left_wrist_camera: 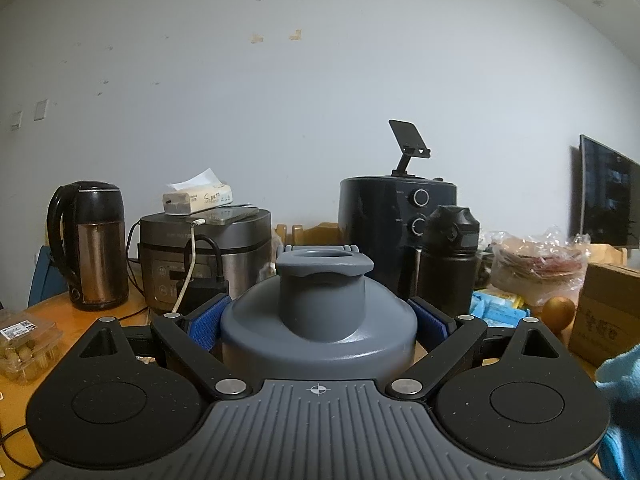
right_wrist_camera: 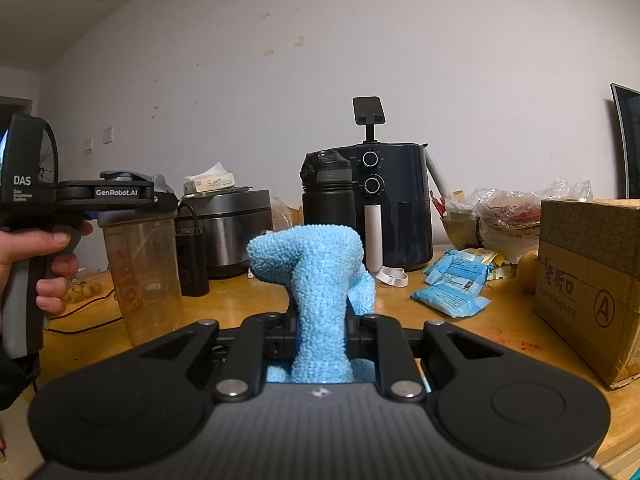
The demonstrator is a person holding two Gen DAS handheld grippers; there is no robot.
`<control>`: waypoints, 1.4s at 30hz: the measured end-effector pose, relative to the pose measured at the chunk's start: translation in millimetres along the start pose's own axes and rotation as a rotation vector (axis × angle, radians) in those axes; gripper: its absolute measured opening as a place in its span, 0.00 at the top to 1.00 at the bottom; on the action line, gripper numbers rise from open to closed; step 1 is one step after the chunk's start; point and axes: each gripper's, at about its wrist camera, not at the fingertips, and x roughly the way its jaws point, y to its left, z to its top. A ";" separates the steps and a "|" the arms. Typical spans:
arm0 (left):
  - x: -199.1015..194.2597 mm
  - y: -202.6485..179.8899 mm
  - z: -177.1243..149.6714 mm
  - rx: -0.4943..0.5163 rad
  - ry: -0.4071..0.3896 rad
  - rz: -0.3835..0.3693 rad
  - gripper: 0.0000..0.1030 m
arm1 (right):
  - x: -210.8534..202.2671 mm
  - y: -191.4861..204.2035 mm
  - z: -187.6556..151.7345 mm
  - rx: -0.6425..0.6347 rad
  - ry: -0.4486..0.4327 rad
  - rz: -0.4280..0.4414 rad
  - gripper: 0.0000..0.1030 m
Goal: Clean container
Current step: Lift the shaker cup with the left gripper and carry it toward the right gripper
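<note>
Left tool (left_wrist_camera: 318, 316): blue pads clamped on the grey lid of the shaker (right_wrist_camera: 140, 264), one pad on each side just below the spout. In the right wrist view this tool (right_wrist_camera: 160, 196) grips the shaker at its top, held there by a hand (right_wrist_camera: 44, 264); the shaker stands upright, long axis vertical, its base at or just above the counter (right_wrist_camera: 460, 328) (contact cannot be told).

Right tool (right_wrist_camera: 320, 328): jaws drawn narrow, pinching a blue cloth (right_wrist_camera: 316, 276) that stands up in a folded wad between them.

Key relation: the shaker lies to the left of the cloth, near but apart, so the cloth must travel leftward to meet it. The right tool is the nearer to the cloth, the left to the shaker.

Contents: the translucent shaker body appears empty, though the tinted wall leaves this uncertain. The lid is on and its spout open.
</note>
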 end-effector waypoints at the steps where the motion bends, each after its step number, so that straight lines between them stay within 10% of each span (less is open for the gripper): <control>1: -0.1 -0.1 -0.4 0.001 0.000 -0.001 0.08 | -0.1 0.3 -0.1 0.000 0.000 0.000 0.88; 42: -1.5 2.5 -28.4 0.045 -0.066 -0.139 0.08 | 12.8 -0.5 -1.7 0.019 0.028 0.092 0.88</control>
